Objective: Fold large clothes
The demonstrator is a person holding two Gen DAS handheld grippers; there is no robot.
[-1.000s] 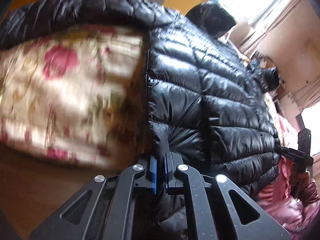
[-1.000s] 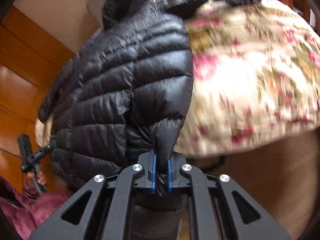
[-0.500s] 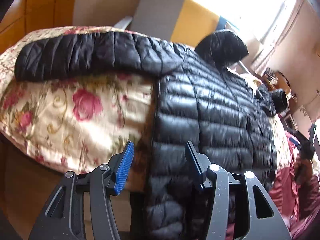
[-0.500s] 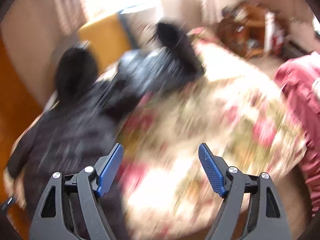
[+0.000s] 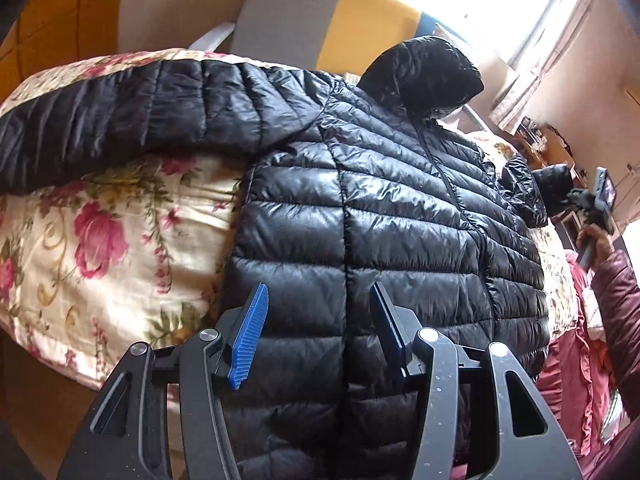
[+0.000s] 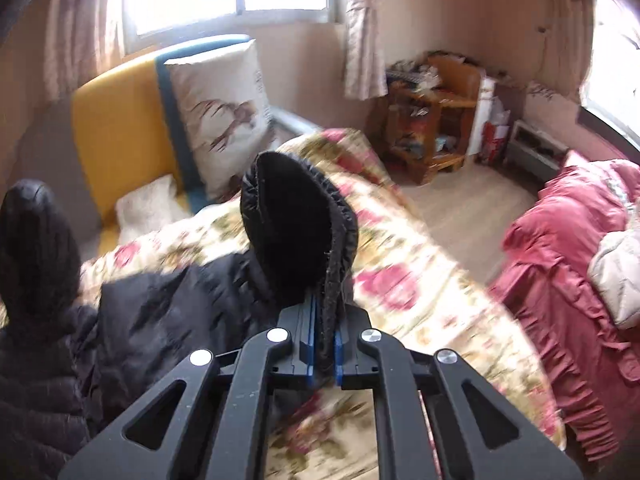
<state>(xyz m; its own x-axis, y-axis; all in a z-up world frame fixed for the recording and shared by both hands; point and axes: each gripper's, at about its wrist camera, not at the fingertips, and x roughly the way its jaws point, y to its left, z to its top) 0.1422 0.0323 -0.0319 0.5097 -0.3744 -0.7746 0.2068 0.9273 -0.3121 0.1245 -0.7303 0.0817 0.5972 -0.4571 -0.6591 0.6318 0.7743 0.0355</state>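
Observation:
A black quilted hooded jacket [image 5: 380,208] lies spread front-up on a floral quilt [image 5: 104,240], one sleeve [image 5: 120,120] stretched out to the left, hood [image 5: 424,76] at the far end. My left gripper [image 5: 316,332] is open just above the jacket's hem, touching nothing. My right gripper [image 6: 322,344] is shut on the cuff of the other sleeve [image 6: 300,236] and holds it up above the quilt [image 6: 408,280]. The jacket body [image 6: 132,320] lies lower left in the right wrist view.
A yellow and grey headboard [image 5: 320,20] and a white pillow [image 6: 224,116] stand beyond the bed. A red ruffled bedspread [image 6: 568,272] is on the right. A wooden shelf unit [image 6: 432,116] stands by the far wall. Bare floor [image 6: 460,208] lies between the beds.
Both grippers let go of the jacket's hem and opened. The left one stayed over the hem. The right one swung to the far sleeve and closed on its cuff.

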